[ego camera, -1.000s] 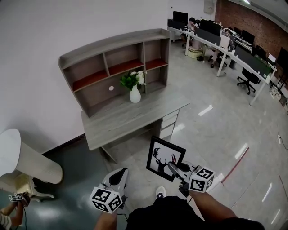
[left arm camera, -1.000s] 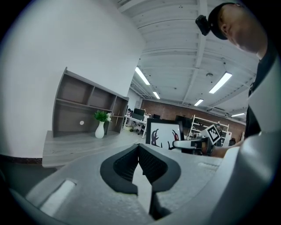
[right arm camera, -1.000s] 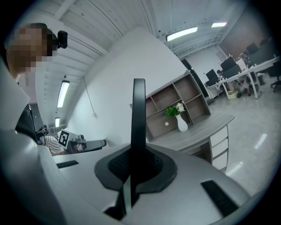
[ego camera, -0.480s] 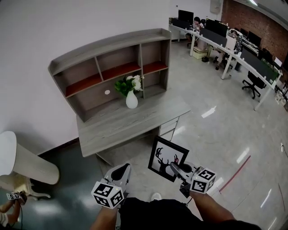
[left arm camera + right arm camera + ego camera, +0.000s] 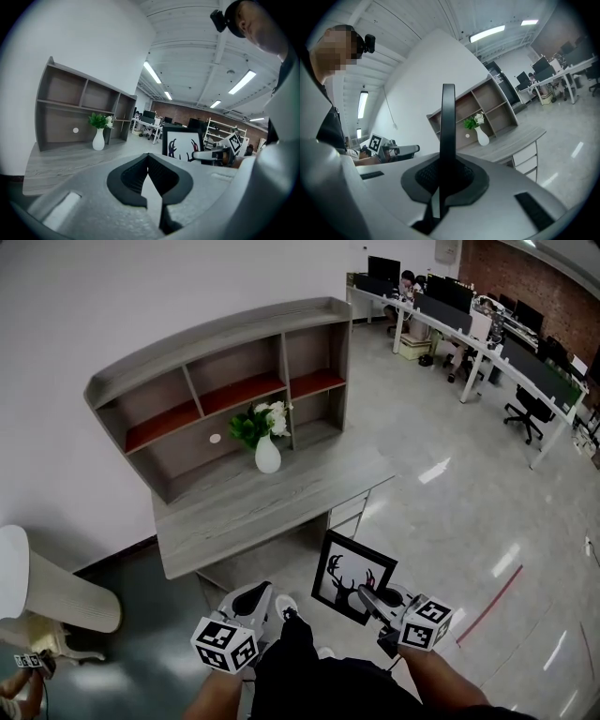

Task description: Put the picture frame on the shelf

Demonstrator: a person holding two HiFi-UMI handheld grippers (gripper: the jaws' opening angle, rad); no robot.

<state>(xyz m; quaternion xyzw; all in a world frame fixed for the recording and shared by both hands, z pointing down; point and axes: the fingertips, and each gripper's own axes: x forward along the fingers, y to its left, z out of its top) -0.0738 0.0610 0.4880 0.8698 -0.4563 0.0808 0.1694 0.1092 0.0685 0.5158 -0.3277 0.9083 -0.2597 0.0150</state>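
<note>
at the far left a white rounded furniture piece [image 5: 42,582] stands on the dark floor [image 5: 150,615], well apart from the desk [image 5: 281,512]. the desk's front edge runs diagonally across the head view, with open floor between it and the person. the shelf unit [image 5: 159,381] sits at the back of the desktop against the white wall [image 5: 112,296]. its upper bays, floored with red boards, open toward the person under a curved top edge. a white vase of flowers [image 5: 267,454] stands on the desktop just in front of the wide lower bay, and it is the one thing between the desk's front edge and the shelf.

the left gripper [image 5: 257,591] hangs low before the person, its fingers pressed together with nothing between them. just to its right the right gripper [image 5: 362,594] is clamped tight on the lower right edge of the picture frame [image 5: 349,576]. this is a black frame with a deer silhouette, held upright over the floor. it is near the desk's drawer end but short of it, and well apart from the shelf.

further right the glossy pale floor [image 5: 450,493] lies wide open, crossed by a red line [image 5: 492,592]. rows of office desks [image 5: 487,343] and a black office chair [image 5: 520,409] stand far off.
</note>
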